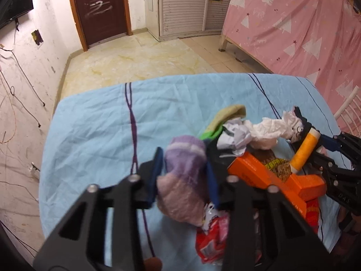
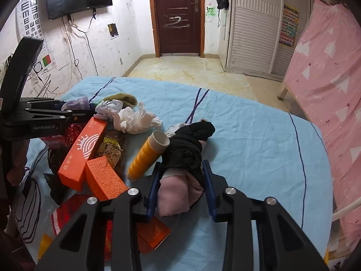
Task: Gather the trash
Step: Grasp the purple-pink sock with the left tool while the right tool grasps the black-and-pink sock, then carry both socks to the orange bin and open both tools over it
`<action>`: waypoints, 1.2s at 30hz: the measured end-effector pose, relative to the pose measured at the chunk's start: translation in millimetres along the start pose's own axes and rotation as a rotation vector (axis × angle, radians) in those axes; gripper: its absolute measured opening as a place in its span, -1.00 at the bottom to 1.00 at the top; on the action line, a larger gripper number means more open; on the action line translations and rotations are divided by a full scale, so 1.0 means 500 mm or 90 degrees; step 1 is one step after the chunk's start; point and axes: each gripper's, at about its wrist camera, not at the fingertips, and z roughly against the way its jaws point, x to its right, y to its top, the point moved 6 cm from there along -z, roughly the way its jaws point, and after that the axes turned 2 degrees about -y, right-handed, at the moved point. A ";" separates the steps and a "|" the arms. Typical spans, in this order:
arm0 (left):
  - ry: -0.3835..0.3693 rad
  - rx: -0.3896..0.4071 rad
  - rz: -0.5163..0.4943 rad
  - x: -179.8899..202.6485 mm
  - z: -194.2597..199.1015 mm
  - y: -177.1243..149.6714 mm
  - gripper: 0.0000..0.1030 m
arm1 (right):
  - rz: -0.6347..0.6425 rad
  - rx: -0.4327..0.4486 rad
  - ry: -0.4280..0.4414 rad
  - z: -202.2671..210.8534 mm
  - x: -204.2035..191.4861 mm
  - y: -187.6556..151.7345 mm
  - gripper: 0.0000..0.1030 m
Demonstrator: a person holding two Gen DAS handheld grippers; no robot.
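You had the left gripper (image 1: 183, 176) pinched on the purple sock (image 1: 185, 180) and the right gripper (image 2: 181, 187) clamped on the black-and-pink sock (image 2: 182, 169), apparently to clear them. The trash, orange boxes (image 2: 82, 153) and crumpled paper (image 2: 135, 118), lay between them on the blue sheet (image 2: 248, 135).

Between my left tongs (image 1: 183, 176): purple sock (image 1: 185, 180), lilac and white bands, pale pink toe. Between my right tongs (image 2: 181, 187): black sock (image 2: 187, 149), pink foot. Left of the right tongs: yellow spool (image 2: 144, 155), orange boxes (image 2: 82, 151) with white print. Under everything: light blue sheet (image 2: 248, 140), dark line pattern.
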 end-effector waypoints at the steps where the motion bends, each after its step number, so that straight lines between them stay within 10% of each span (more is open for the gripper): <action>1: 0.000 0.002 0.001 -0.001 0.002 -0.001 -0.51 | 0.001 0.000 0.000 0.001 0.000 0.000 -0.48; 36: 0.010 0.134 -0.076 0.164 0.213 0.068 -0.65 | -0.100 0.143 -0.031 0.223 0.130 -0.053 -0.48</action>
